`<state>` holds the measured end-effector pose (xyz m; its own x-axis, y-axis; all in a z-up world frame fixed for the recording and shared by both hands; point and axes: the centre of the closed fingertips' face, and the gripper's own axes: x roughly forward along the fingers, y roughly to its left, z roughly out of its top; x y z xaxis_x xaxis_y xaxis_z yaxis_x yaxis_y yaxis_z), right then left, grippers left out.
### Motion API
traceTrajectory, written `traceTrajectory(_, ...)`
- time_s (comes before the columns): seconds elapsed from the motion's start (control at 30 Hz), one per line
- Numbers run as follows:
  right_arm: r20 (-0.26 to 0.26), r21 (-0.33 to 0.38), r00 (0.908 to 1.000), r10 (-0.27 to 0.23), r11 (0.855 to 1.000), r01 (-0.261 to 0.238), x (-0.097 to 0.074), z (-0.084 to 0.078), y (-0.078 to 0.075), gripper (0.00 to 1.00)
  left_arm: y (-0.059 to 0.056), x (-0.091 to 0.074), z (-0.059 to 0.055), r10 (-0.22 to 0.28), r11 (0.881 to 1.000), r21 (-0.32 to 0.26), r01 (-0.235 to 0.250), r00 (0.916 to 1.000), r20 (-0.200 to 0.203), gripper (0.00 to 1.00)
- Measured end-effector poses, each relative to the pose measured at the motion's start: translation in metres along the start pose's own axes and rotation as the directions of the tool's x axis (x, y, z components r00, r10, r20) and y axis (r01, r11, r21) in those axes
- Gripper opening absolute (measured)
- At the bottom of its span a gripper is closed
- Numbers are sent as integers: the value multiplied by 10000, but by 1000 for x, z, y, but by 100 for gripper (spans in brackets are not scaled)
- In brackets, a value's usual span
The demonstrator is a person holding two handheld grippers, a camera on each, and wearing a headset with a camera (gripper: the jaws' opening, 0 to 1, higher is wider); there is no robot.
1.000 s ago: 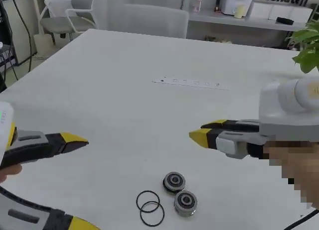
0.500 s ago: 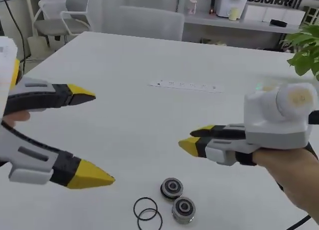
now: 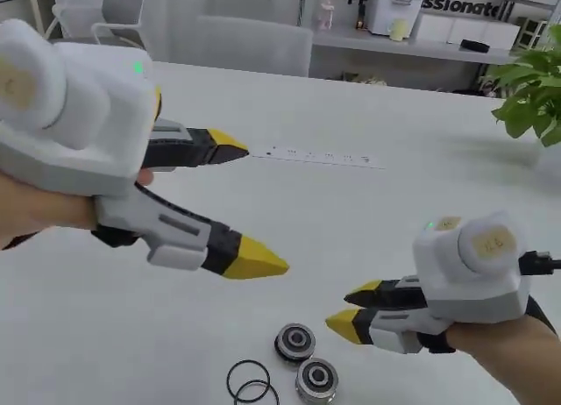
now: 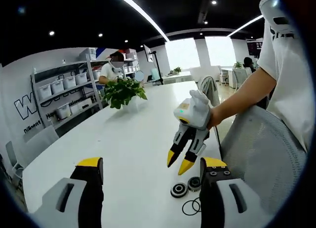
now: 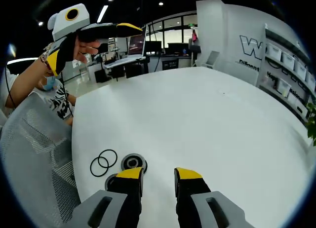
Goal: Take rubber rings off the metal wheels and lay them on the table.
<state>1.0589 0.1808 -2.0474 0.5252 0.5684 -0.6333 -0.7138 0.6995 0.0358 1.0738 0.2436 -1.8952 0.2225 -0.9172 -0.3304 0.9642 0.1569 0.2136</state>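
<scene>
Two metal wheels [image 3: 294,342] [image 3: 316,379] lie side by side near the table's front edge, bare of rubber. Two black rubber rings [image 3: 248,375] lie flat and overlapping just left of them. My left gripper [image 3: 260,209] is held high above the table, left of the wheels, with its jaws wide open and empty. My right gripper [image 3: 343,309] hovers low, just right of the nearer wheel, its jaws a little apart and empty. The left gripper view has the wheels [image 4: 178,190] and rings [image 4: 191,207] below the right gripper. In the right gripper view one wheel [image 5: 133,163] and the rings [image 5: 102,162] lie left of my jaws.
A flush socket strip [image 3: 320,157] sits mid-table. A potted plant [image 3: 530,94] stands at the far right. A grey mesh chair [image 4: 266,154] is at the near edge, another chair [image 3: 254,41] at the far side. The white tabletop [image 3: 394,203] is bare.
My left gripper has risen and swung right, now high over the table. My right gripper has dropped lower, closer to the wheels. The wheels and rings have stayed put.
</scene>
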Motion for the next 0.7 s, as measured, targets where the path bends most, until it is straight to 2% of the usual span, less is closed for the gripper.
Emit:
traceTrajectory(0.17, -410, -240, 9991, 138, 9996, -148, 6, -12, 3, 25, 4, 22, -7, 73, 10000, -34, -73, 10000, 48, 71)
traceTrajectory(0.23, -527, -393, 9983, 235, 9989, -256, 7, -14, 6, 27, 3, 30, -17, 255, 9997, -38, -255, 9997, 17, 68)
traceTrajectory(0.27, -524, -373, 9981, 329, 9987, -349, 7, -14, 7, 28, 6, 34, -27, 589, 9982, 77, -588, 9980, -225, 67)
traceTrajectory(0.33, -579, -312, 9970, 519, 9981, -538, 9, -17, 11, 29, 3, 40, -42, 753, 9971, 136, -747, 9961, -468, 65)
traceTrajectory(0.37, -683, -396, 9960, 584, 9973, -612, 10, -19, 13, 30, -1, 43, -51, 708, 9975, 44, -707, 9960, -539, 64)
traceTrajectory(0.43, -796, -514, 9951, 582, 9967, -624, 11, -21, 13, 30, -5, 45, -60, 659, 9977, -83, -666, 9957, -643, 60)
traceTrajectory(0.5, -950, -691, 9942, 504, 9960, -571, 12, -24, 12, 28, -18, 49, -80, 223, 9990, -350, -263, 9937, -1096, 58)
traceTrajectory(0.57, -966, -698, 9940, 514, 9959, -583, 13, -25, 12, 28, -24, 53, -93, 6, 9997, -241, -42, 9887, -1497, 55)
traceTrajectory(0.63, -994, -759, 9936, 535, 9952, -612, 13, -26, 12, 27, -29, 57, -103, -155, 9998, -143, 132, 9837, -1792, 53)
traceTrajectory(0.7, -1084, -909, 9926, 544, 9938, -644, 14, -28, 13, 26, -37, 61, -111, -412, 9989, -285, 363, 9799, -1953, 51)
